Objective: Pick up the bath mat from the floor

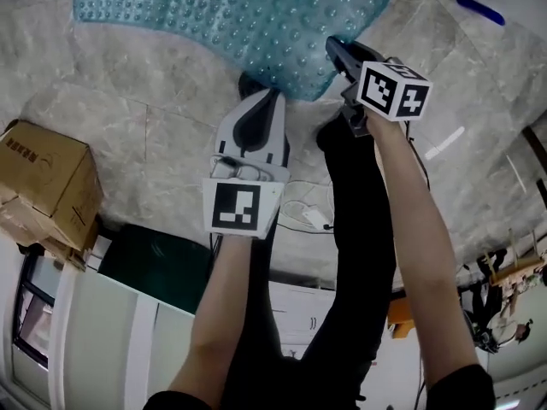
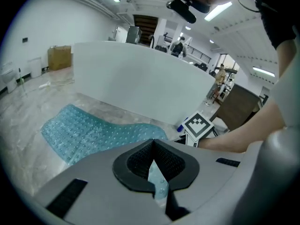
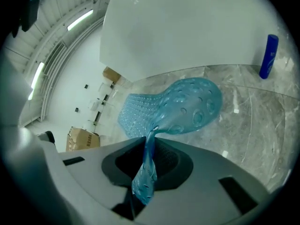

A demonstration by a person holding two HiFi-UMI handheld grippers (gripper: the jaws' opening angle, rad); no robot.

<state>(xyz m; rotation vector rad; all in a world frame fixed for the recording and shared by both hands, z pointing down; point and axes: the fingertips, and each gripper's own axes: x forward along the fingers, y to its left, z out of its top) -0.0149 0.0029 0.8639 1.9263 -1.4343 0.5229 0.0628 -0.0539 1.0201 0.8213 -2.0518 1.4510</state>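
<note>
- I'm pinching the near edge of the bath mat (image 1: 231, 24) with the left gripper (image 1: 255, 90). In the left gripper view its jaws are pressing together on a thin teal sliver of the mat (image 2: 158, 184).
- I'm gripping the same edge further to the right with the right gripper (image 1: 338, 55). In the right gripper view a twisted fold of mat (image 3: 146, 172) is running down between the dark pads, which are clamping it (no gap showing on either side of it).
- The mat is rising from the jaws in a bulging curve (image 3: 187, 107), while its far part is lying flat on the marble floor (image 1: 154, 143).
- The teal, bubble-studded mat is spreading away from both grippers toward a white curved panel (image 2: 140, 83), which is standing just beyond it.
- Both grippers are pointing down at a slant, side by side, with the marker cubes (image 1: 393, 90) facing up at me and my forearms reaching out behind them.
- A cardboard box (image 1: 43, 186) is sitting on the floor well off to the left of the mat.
- A blue bottle (image 3: 268, 55) is standing upright on the floor by the panel, apart from the mat.
</note>
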